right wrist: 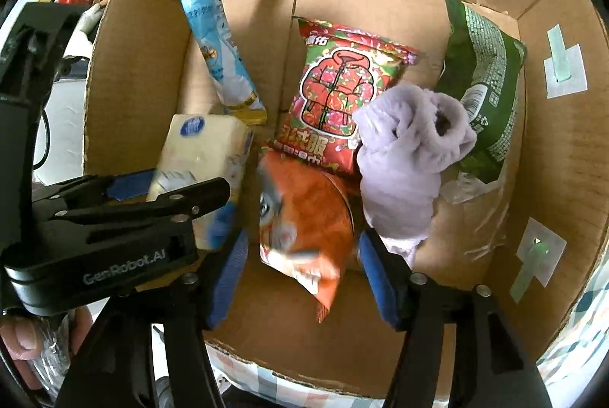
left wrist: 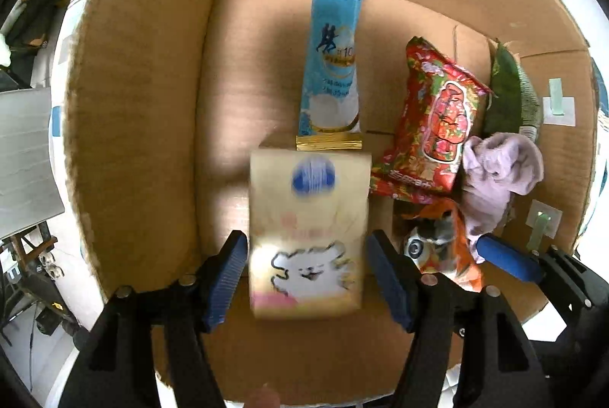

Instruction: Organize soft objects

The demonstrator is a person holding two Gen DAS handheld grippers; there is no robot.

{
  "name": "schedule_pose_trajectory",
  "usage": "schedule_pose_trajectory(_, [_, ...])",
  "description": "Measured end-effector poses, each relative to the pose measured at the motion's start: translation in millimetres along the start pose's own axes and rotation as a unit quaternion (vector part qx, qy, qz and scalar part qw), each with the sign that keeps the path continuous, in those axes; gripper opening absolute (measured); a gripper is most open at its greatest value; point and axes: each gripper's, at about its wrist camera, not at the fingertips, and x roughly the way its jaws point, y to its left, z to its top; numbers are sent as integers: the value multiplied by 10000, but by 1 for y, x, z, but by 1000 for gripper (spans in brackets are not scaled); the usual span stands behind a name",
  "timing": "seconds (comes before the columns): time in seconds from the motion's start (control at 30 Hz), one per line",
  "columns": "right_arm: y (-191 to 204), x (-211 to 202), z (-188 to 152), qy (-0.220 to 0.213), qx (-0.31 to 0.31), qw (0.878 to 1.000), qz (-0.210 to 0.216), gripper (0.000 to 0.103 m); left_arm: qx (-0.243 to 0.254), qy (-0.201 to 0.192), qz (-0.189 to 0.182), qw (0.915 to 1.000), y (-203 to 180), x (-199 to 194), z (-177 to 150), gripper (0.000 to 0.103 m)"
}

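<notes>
cardboard box (right wrist: 552, 179) | floor holds: tissue pack (left wrist: 308, 233), blue sachet (left wrist: 335, 65), red snack bag (right wrist: 342, 92), lilac cloth (right wrist: 407, 164)

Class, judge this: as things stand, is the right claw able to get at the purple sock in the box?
Probably yes. The right claw is open, and the purple sock lies uncovered just ahead-right. Only the orange packet sits between its fingers.

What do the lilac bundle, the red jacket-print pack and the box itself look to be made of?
Lilac bundle: soft fleecy fabric, matte and fuzzy, slumped in folds; possibly a sock.
Red pack: thin plastic film, glossy, with crimped ends and printed artwork.
Box: plain brown corrugated cardboard, matte, with ragged cut edges and creased flaps.
</notes>
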Motion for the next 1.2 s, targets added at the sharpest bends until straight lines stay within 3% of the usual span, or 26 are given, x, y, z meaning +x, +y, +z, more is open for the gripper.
schedule_pose_trajectory(0.2, [-8,-11,-10,-28,1,9999,-100,66,56,-325,19,9995,-3,-17,-16,67])
schedule_pose_trajectory(0.27, [-12,-19,-18,-79,11,9999,-117,67,71,-430,40,9990,-4,-22,-23,79])
schedule_pose_trajectory(0.43, [-20,-40,-31,-324,53,9991,-265,78,70,-693,125,9975,-10,-35,-34,94])
schedule_pose_trajectory(0.53, [-25,-52,-39,-575,59,9970,-523,95,-8,-937,187,9954,-11,-47,-42,95])
schedule_pose_trajectory(0.73, [-32,-75,-49,-970,176,9898,-1027,103,-84,-1327,337,9906,-9,-65,-51,97])
schedule_pose_trajectory(1.0, [-26,-87,-62,-1183,283,9865,-1096,103,-83,-1610,406,9861,-14,-86,-72,97])
schedule_pose_trajectory(1.2, [-18,-120,-92,-1600,308,9806,-1087,103,18,-2140,474,9757,-25,-132,-109,97])
